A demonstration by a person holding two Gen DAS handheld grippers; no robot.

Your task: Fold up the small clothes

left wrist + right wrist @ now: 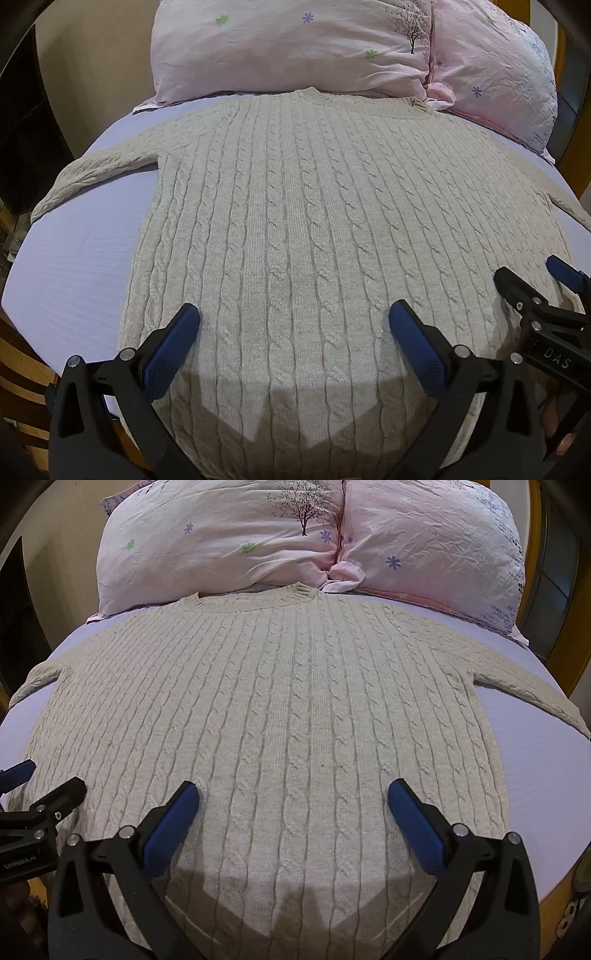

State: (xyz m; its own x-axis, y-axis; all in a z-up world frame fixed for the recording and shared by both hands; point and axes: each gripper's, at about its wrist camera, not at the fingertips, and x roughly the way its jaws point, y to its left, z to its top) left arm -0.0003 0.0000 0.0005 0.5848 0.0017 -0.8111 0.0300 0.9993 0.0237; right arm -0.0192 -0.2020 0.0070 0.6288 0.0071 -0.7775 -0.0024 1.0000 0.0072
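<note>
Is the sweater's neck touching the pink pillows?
Touching. In the right wrist view the sweater collar butts against the pillows with no lilac sheet showing between them.

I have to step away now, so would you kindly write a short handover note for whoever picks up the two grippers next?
Left gripper: open, empty, hovering over the sweater's lower part.
Right gripper: open, empty, beside the left one over the same lower part.
Sweater: spread flat on the bed, collar toward the pillows, left sleeve and right sleeve stretched out to the sides.
Done: laid out only; no fold shows.
Left: all folds, probably sleeves in first, then the body.
</note>
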